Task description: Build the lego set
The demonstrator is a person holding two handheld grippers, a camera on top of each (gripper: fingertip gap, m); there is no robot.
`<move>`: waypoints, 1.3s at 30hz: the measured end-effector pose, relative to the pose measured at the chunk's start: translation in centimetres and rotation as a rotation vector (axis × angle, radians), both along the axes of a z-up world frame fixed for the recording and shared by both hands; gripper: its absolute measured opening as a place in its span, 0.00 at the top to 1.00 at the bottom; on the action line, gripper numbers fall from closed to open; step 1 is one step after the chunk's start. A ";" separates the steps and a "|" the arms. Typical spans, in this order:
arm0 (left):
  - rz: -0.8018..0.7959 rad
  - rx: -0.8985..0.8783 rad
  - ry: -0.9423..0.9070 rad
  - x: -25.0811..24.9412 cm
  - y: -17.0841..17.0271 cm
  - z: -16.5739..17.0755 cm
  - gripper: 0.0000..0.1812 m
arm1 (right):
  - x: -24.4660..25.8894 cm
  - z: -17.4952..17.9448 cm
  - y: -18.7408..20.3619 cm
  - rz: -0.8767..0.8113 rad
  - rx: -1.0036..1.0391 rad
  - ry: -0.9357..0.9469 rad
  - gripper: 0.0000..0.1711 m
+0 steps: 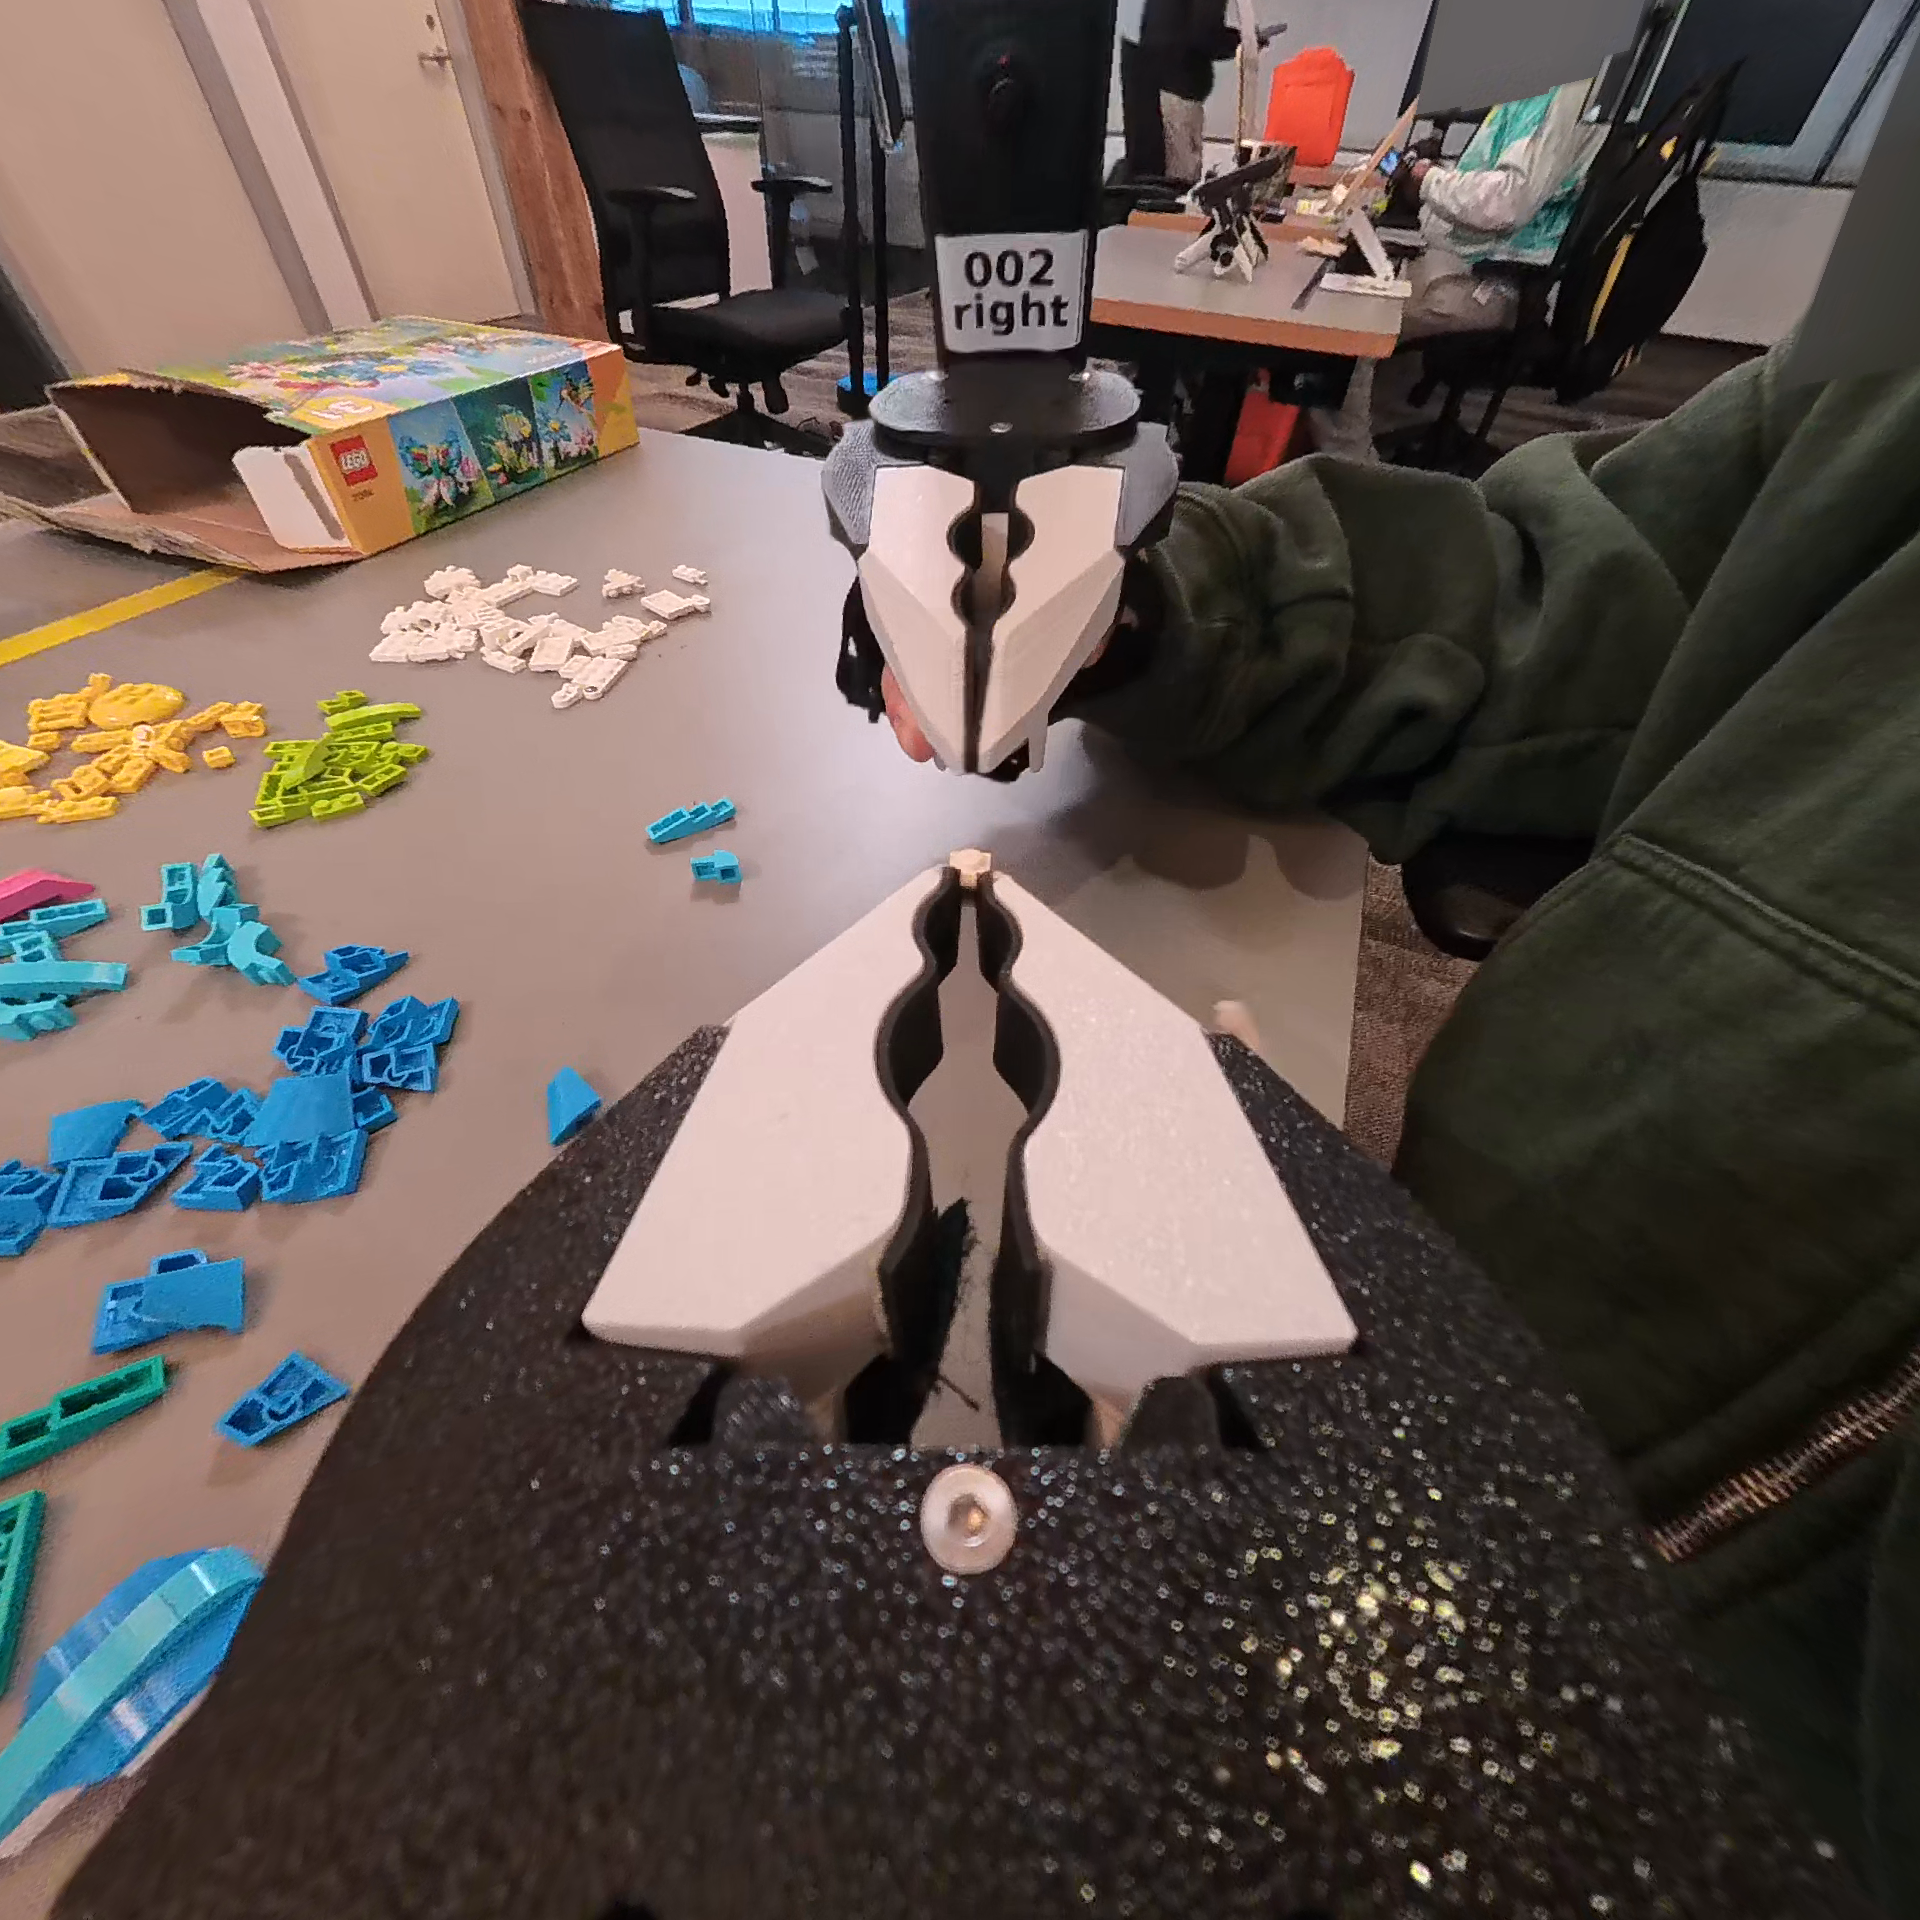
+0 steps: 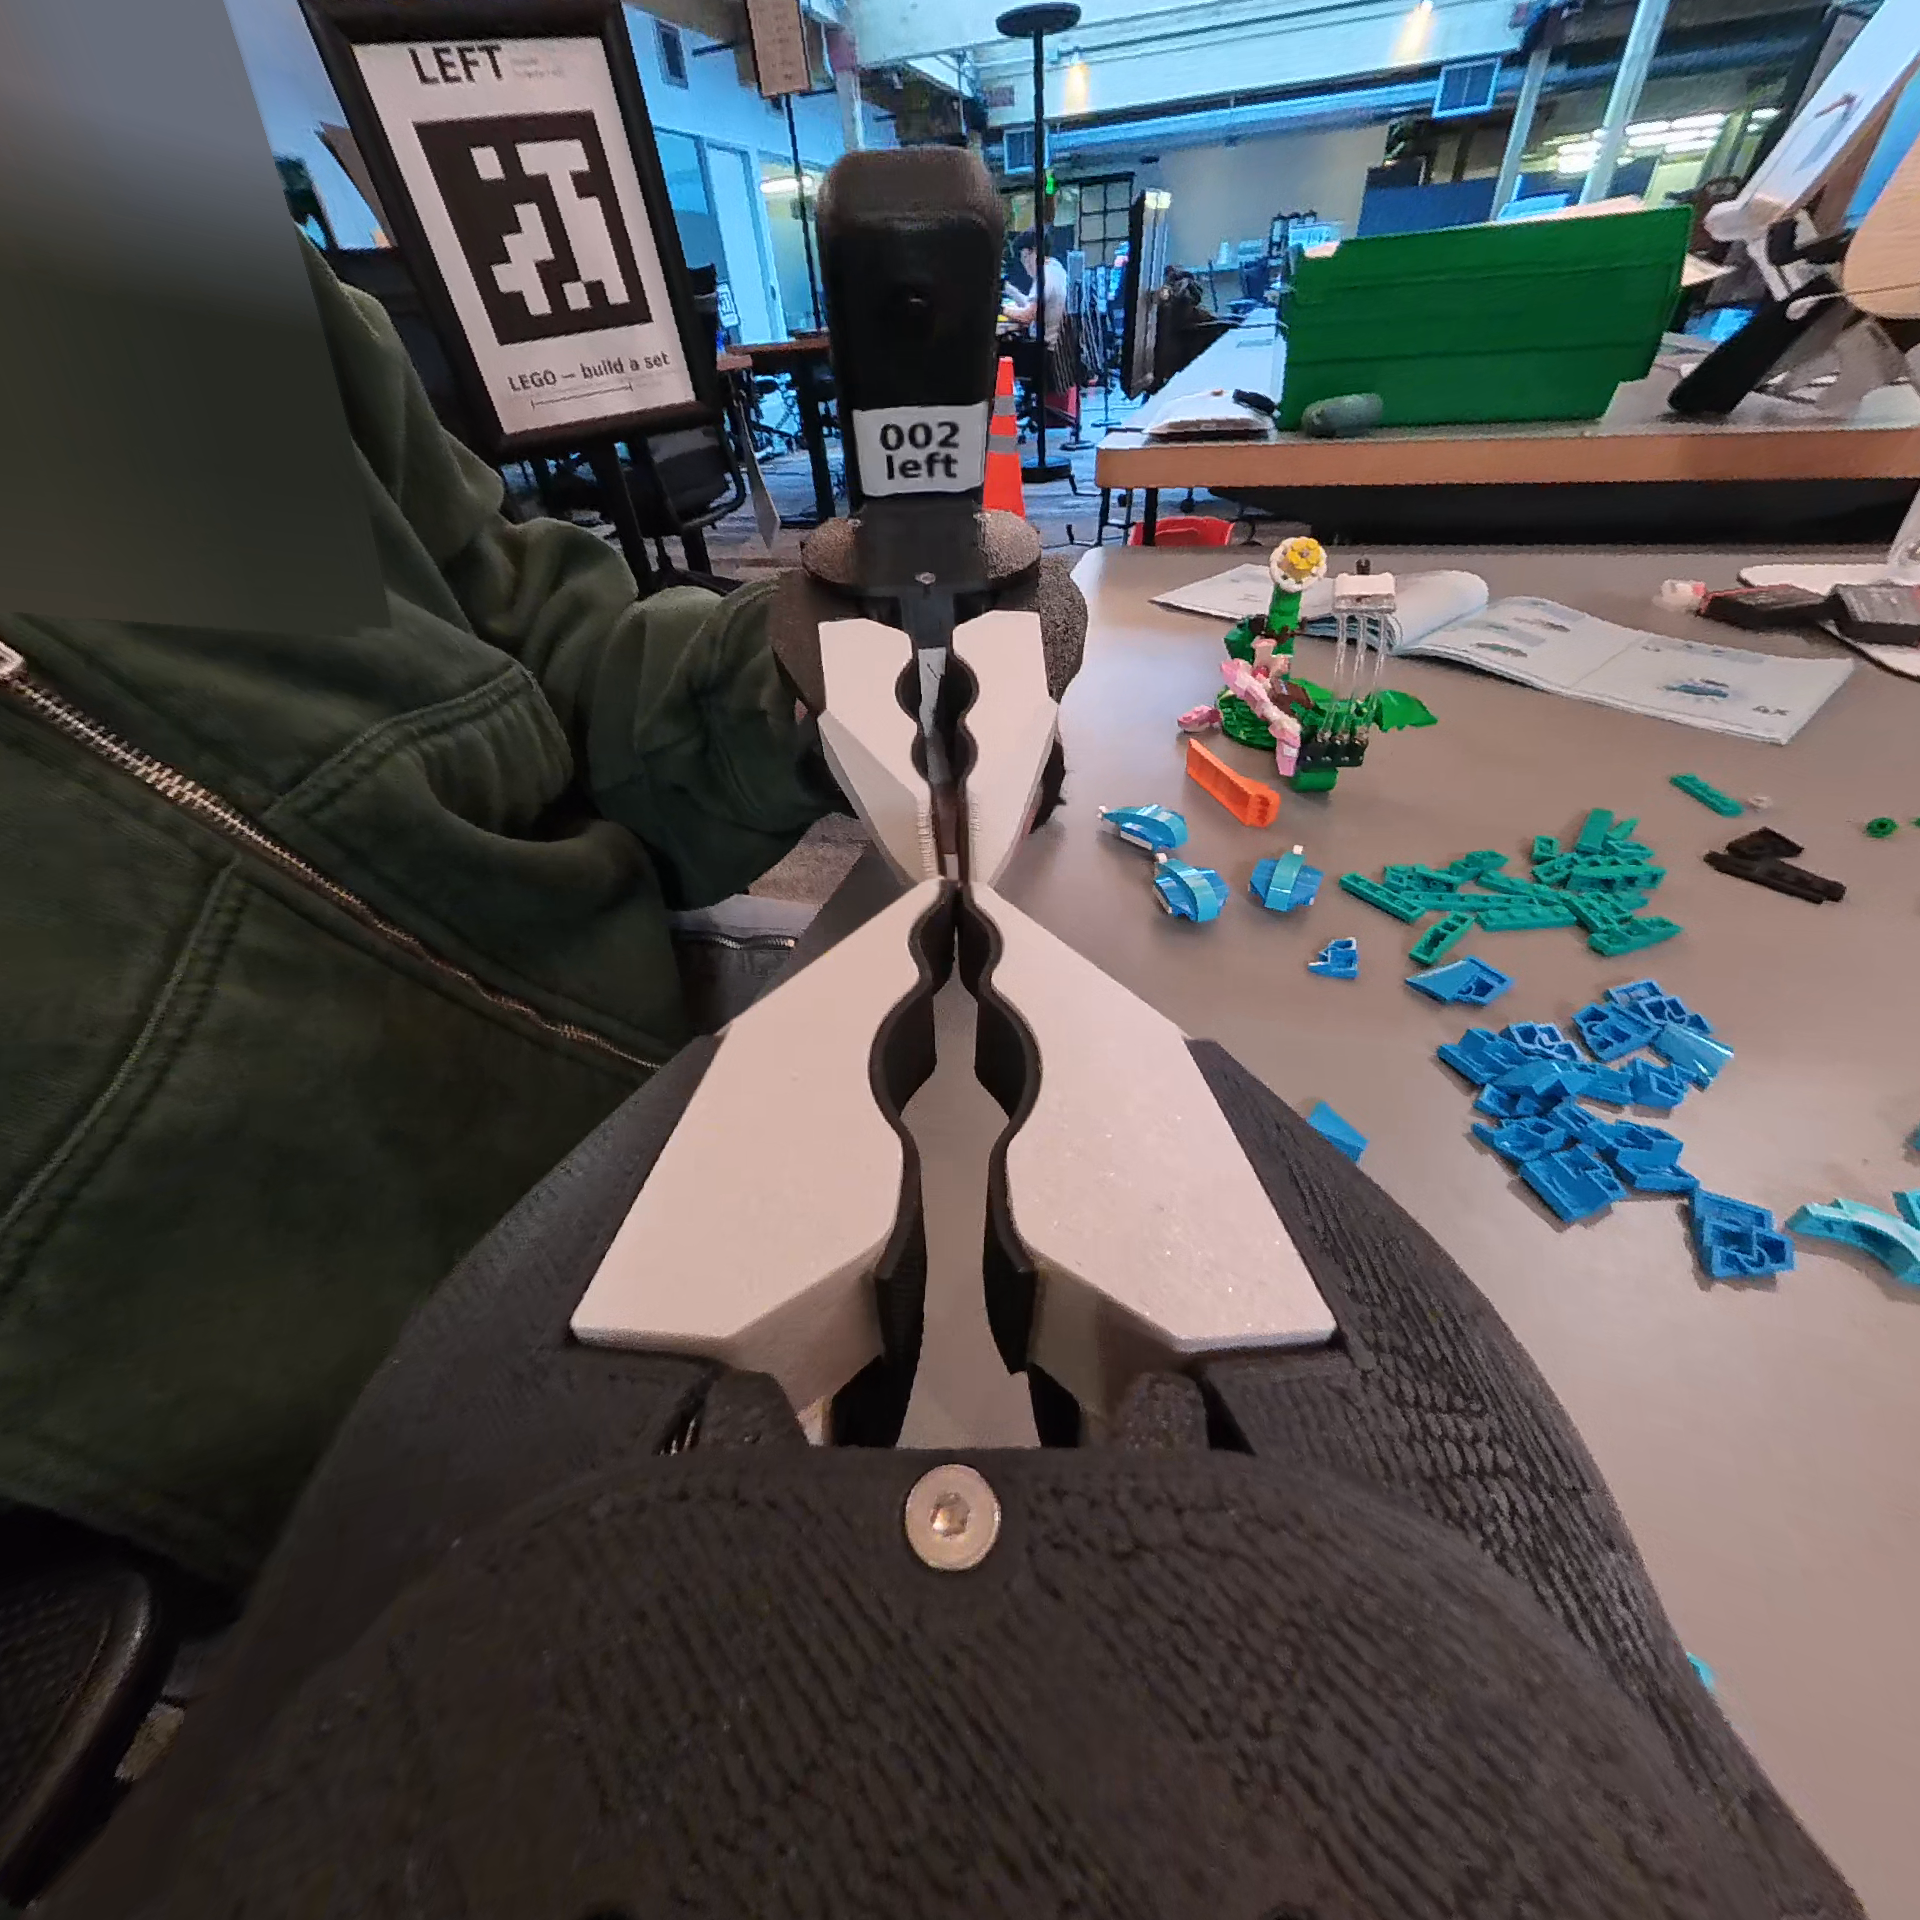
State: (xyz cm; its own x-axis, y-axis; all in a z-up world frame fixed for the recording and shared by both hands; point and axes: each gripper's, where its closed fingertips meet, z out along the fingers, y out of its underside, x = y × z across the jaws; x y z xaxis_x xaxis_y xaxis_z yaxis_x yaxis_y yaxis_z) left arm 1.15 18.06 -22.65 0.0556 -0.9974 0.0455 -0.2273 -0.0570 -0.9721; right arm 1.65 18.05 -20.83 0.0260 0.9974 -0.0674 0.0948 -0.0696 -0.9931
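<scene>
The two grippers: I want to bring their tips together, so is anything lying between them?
In the left wrist view, only bare table shows between the left gripper, shut on a small white piece, and the right gripper.

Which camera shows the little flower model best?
The right wrist view: the flower model stands whole on the grey table, beside the open instruction booklet. The left wrist view does not show it, only loose brick piles and the box.
</scene>
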 end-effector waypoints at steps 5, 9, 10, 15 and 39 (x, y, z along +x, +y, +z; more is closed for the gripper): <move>0.049 0.013 0.032 -0.4 0.9 -0.8 1.00 | 0.4 -3.3 1.2 -0.056 0.035 -0.186 1.00; 0.060 0.020 0.049 -0.5 0.9 -1.3 1.00 | 0.5 -4.8 1.7 -0.069 0.039 -0.248 1.00; 0.059 0.020 0.052 -0.6 0.9 -1.4 1.00 | 0.6 -4.9 1.9 -0.078 0.035 -0.246 1.00; 0.055 0.019 0.046 -0.5 0.7 -1.4 1.00 | 1.4 -4.3 3.6 -0.165 0.078 -0.197 1.00; 0.074 0.018 -0.210 -8.1 -3.6 5.0 1.00 | 15.7 2.3 7.2 -1.353 0.675 -0.104 0.97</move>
